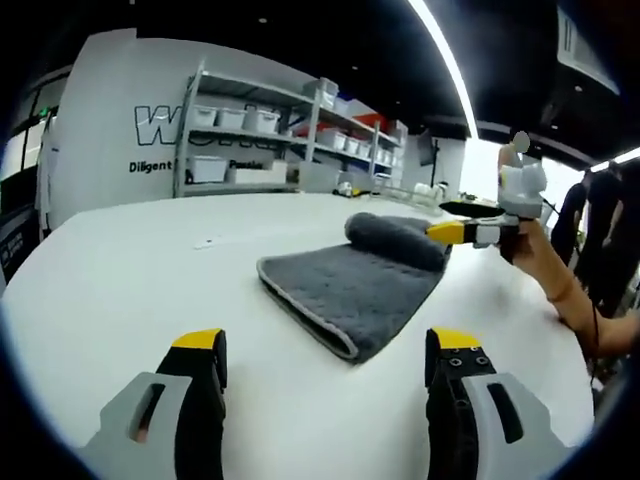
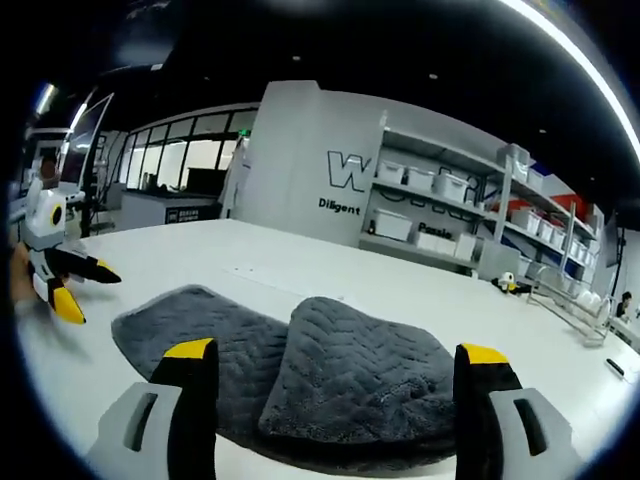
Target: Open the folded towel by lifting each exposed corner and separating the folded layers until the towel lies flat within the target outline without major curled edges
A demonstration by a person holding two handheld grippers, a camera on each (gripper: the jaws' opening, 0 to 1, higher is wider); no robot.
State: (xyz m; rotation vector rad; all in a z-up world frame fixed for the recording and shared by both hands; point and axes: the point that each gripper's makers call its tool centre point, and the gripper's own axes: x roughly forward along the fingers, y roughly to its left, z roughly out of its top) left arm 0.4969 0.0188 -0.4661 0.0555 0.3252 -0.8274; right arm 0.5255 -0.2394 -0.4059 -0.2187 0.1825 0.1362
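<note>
A dark grey folded towel (image 1: 360, 285) lies on the white table (image 1: 130, 270), with a thicker folded-over layer at its far end. My left gripper (image 1: 327, 345) is open, short of the towel's near edge and holding nothing. Held by a hand (image 1: 545, 262), my right gripper (image 1: 452, 220) hovers at the towel's far right end with its yellow-tipped jaws apart. In the right gripper view the towel (image 2: 340, 375) spreads close below my open right gripper (image 2: 336, 352), the thick fold lying between the jaws. The left gripper (image 2: 82, 288) hangs open beyond the towel's thin layer at far left.
The white table (image 2: 300, 260) stretches wide around the towel. Behind it stand metal shelves (image 1: 250, 130) with white bins against a lettered grey wall (image 2: 300, 170). A person's arm (image 1: 575, 300) reaches in along the table's right side.
</note>
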